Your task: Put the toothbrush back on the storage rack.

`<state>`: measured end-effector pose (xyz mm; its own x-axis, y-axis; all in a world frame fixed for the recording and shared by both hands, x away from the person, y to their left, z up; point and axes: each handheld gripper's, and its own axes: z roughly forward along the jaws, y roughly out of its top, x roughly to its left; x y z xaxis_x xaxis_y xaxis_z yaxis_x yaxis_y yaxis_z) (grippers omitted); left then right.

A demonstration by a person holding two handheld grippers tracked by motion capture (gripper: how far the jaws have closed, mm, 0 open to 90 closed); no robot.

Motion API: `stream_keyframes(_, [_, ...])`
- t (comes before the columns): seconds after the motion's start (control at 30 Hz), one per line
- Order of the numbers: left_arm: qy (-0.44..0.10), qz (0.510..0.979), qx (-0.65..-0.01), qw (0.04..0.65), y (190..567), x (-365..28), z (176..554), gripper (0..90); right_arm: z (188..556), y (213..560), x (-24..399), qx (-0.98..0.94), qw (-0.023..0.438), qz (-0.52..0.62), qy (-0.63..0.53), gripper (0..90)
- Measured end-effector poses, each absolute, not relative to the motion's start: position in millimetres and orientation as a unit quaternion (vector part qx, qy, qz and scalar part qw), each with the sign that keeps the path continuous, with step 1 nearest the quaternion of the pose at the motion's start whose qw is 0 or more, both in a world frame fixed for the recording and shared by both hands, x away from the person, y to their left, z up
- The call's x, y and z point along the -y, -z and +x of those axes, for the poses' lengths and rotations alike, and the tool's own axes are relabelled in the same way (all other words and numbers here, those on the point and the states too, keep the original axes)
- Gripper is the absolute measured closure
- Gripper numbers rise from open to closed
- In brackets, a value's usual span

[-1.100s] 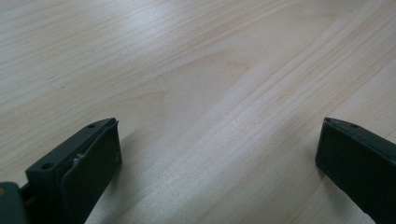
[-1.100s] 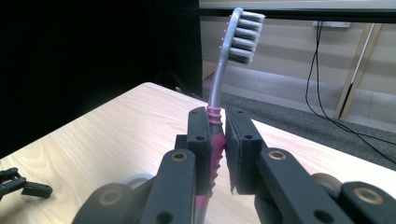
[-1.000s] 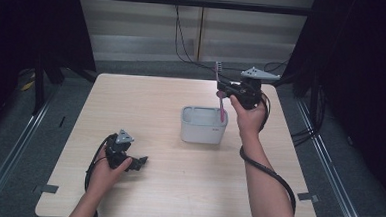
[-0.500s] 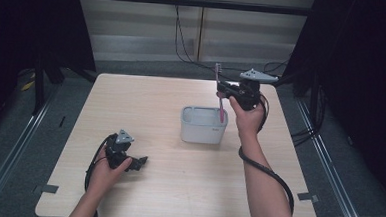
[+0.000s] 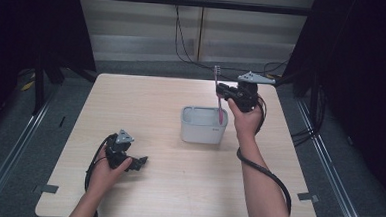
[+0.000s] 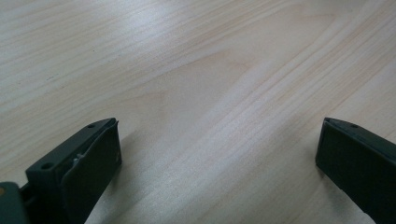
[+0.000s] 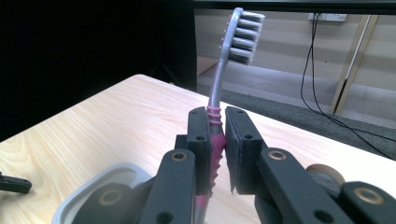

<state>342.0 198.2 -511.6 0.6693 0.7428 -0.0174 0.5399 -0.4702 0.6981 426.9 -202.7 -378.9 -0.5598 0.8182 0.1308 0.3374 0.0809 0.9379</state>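
Toothbrush [image 7: 218,100] clamped upright in right gripper [image 7: 217,140], jaws pressed on the pink ribbed neck, bristle head up, handle end hanging down toward the box [image 5: 203,125]. In the high view the toothbrush [image 5: 218,92] stands nearly vertical, right gripper [image 5: 225,91] gripping it partway up, its lower pink end over the box's right side, at or just inside the rim; whether it touches the bottom I cannot tell.

Box: white, rectangular, open-topped, near table centre, slightly right. Interior looks bare apart from the brush end. In the right gripper view its rounded rim [image 7: 116,175] sits at lower left, below the jaws.

Left gripper [image 5: 137,161] rests low on the table [image 5: 146,101] near the front-left, well apart from the box. In its own view the jaws stand wide apart over bare wood [image 6: 205,93], nothing between them.

Step in hand, as I read it: placing the brush into the box, handle-first. Could equally be a lift out; the frames alone don't settle direction.

Next move, if placing: lower the right hand straight down until the handle end meets the box floor, tilt the brush so it leans on a wall, then part the jaws and withdraw upward clear of the bristles. Risk: releasing too high lets the brush tip out over the rim. Left gripper could steady the box but seems unneeded.
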Motion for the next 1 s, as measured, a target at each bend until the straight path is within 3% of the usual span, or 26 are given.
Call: stream_keyframes(1.0, [-0.146, 0.845, -0.379, 0.347, 511, -198, 342, 0.0, 415, 388, 211, -0.700, 0.233, 0.404, -0.541, 81.1])
